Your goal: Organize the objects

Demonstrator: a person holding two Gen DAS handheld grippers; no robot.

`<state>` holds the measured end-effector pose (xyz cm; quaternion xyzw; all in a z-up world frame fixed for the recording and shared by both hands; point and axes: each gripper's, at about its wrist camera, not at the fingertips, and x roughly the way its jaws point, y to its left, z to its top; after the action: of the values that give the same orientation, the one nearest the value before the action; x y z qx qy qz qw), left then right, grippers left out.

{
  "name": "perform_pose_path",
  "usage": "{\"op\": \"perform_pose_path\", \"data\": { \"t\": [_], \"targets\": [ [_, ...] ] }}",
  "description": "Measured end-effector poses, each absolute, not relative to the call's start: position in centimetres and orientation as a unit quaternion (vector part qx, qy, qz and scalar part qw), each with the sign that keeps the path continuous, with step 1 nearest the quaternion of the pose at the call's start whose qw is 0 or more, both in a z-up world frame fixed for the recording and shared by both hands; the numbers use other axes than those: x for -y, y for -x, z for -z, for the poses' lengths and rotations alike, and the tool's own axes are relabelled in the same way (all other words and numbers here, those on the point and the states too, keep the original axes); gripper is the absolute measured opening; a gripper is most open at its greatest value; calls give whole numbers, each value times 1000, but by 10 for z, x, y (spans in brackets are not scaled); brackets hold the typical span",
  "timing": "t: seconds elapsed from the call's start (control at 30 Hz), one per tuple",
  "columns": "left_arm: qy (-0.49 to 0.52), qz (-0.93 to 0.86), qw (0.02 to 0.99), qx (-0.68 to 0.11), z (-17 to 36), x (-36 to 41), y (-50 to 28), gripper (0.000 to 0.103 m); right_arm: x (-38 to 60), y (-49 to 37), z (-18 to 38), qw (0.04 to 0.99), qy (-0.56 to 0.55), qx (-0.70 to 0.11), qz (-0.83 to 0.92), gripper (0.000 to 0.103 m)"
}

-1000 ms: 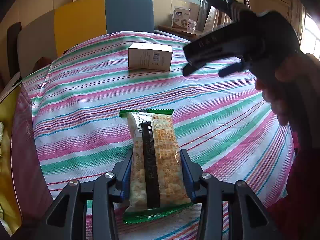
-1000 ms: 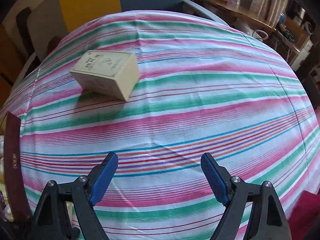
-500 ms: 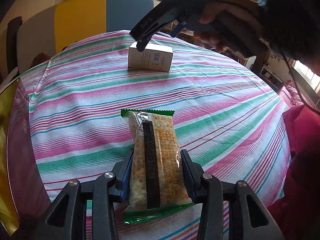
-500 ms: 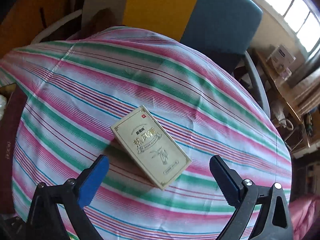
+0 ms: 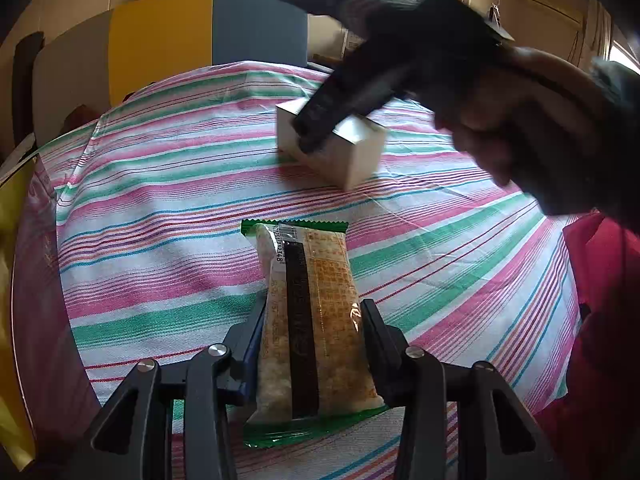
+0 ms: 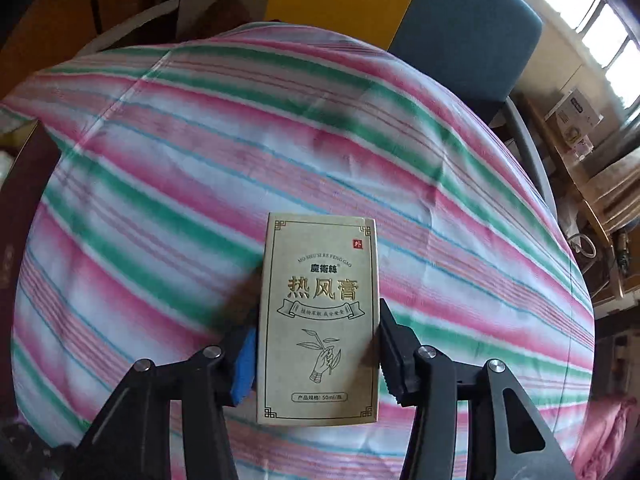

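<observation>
A snack packet with green ends and a dark stripe lies lengthwise on the striped tablecloth. My left gripper is shut on its near half, pads against both long sides. Farther back sits a beige cardboard box with gold print. In the right wrist view the box fills the gap of my right gripper. Its jaws are closing, and both pads touch the box's long sides. A person's hand holds that gripper from the upper right.
A chair with yellow and blue-grey back panels stands behind the round table. A yellow object sits off the table's left edge. A red sleeve is at the right. Shelves and cartons stand by the window.
The right gripper came down over the box, rolled into line with it, and closed from wide open onto its sides. The box has turned on the cloth. The left gripper and packet stayed still.
</observation>
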<state>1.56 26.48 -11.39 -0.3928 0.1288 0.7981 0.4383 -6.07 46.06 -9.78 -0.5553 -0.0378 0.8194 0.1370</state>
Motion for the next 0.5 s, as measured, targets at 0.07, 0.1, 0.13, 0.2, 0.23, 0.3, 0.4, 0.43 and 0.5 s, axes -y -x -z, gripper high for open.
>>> {"op": "perform_pose_path", "data": {
  "t": [0.07, 0.1, 0.13, 0.2, 0.23, 0.3, 0.4, 0.43, 0.5],
  "targets": [
    [392, -799, 438, -130, 114, -265, -16, 45, -455, 42, 97, 144, 561, 16, -815, 52],
    [392, -799, 437, -131, 114, -265, -16, 45, -452, 31, 97, 146, 562, 1, -814, 52],
    [392, -799, 437, -132, 113, -264, -16, 45, -448, 24, 97, 149, 562, -3, -814, 52],
    [391, -800, 435, -135, 113, -265, -17, 45, -439, 13, 98, 158, 556, -4, -816, 53],
    [390, -800, 435, -136, 113, -265, -17, 45, -439, 9, 98, 161, 555, -12, -816, 53],
    [390, -801, 434, -138, 113, -266, -18, 45, -439, 1, 102, 165, 549, -38, -818, 52],
    [388, -802, 432, -141, 113, -267, -19, 45, -444, -1, 104, 168, 540, -58, -823, 51],
    [388, -802, 431, -142, 113, -267, -19, 45, -444, 0, 104, 169, 537, -58, -824, 51],
    [386, -804, 429, -146, 112, -267, -21, 45, -443, 0, 105, 170, 533, -58, -827, 51]
  ]
}}
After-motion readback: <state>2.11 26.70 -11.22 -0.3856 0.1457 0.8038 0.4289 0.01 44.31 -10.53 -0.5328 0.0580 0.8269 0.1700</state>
